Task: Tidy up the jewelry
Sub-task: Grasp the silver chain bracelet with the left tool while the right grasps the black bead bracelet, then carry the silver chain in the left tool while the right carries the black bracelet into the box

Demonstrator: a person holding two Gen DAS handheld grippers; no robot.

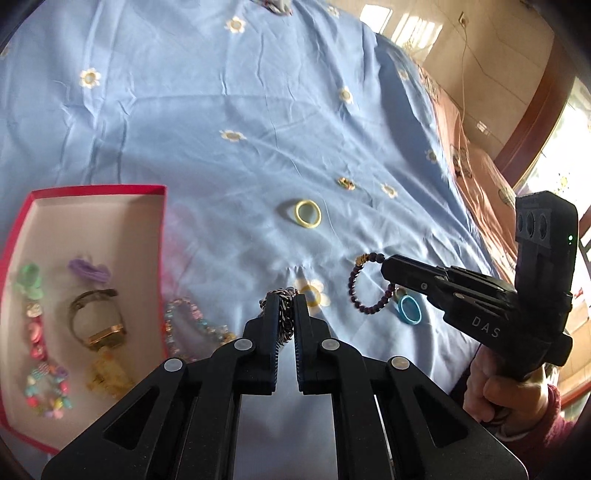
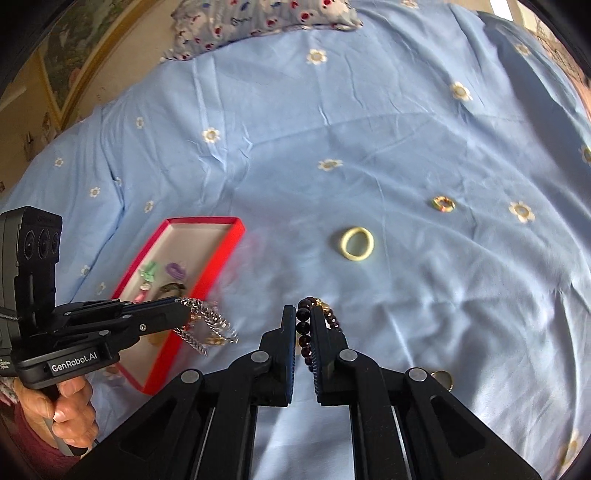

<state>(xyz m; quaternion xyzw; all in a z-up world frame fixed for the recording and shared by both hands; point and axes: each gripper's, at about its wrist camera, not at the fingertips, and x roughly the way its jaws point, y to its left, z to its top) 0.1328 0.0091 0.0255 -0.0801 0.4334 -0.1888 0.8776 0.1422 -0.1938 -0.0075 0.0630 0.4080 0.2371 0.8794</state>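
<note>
My left gripper (image 1: 286, 301) is shut on a silver chain bracelet (image 1: 282, 314), held above the blue sheet just right of the red box (image 1: 162, 236); the chain dangles from it in the right wrist view (image 2: 207, 328). My right gripper (image 2: 303, 314) is shut on a dark purple bead bracelet (image 2: 303, 332), which hangs from its tip in the left wrist view (image 1: 360, 284). The red box holds a watch (image 1: 98, 317), hair clips and bead strings. A yellow ring (image 1: 307, 214), a small gold ring (image 1: 346, 182) and a blue ring (image 1: 409, 309) lie on the sheet.
A pastel bead bracelet (image 1: 188, 325) lies beside the box's right wall. A floral pillow (image 2: 266, 18) is at the far end of the bed. Another small ring (image 2: 443, 378) lies by my right gripper. The bed's right edge drops to a pink cover (image 1: 476, 177).
</note>
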